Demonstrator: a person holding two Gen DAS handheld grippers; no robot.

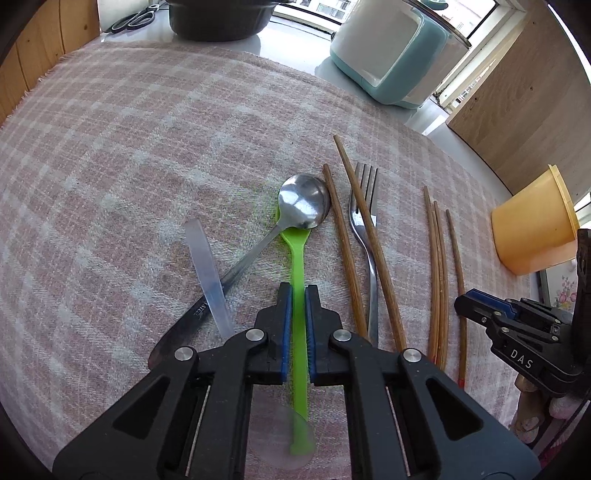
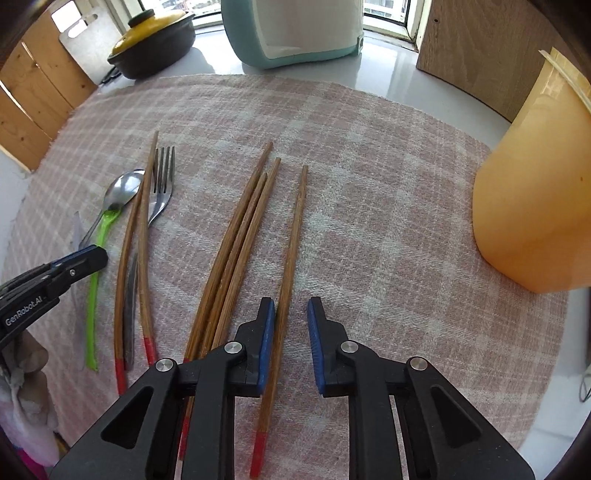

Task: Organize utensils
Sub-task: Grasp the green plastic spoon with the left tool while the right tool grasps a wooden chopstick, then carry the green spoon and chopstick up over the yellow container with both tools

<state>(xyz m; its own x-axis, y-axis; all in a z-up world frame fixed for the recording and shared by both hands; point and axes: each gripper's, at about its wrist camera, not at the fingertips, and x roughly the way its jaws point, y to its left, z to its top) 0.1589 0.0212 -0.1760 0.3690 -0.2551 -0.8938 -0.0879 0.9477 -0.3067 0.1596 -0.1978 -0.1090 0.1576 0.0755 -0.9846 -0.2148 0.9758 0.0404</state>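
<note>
Left tongs (image 1: 298,291) clenched on the handle of a green plastic spoon (image 1: 297,280), which lies flat on the checked pink cloth (image 1: 147,147) covering the table; blue pads press its handle from both sides. Steel spoon (image 1: 303,201) rests with its bowl over the far end of the green one, handle running near-left under a clear plastic strip (image 1: 208,273). Just right of the spoons: two wooden chopsticks (image 1: 343,243) with a steel fork (image 1: 364,218) between and partly beneath them. Further right, a bundle of three chopsticks (image 2: 236,240), then a single chopstick (image 2: 291,258) with a red near tip. Right tongs (image 2: 291,306) stand released around that single chopstick: left pad touches or nearly touches it, right pad clearly apart, gap visible. Orange plastic cup (image 2: 532,206) upright at the right edge of the cloth. Far side: dark pot with yellow lid (image 2: 155,33), teal-and-white appliance (image 2: 295,33), scissors (image 1: 135,20).
</note>
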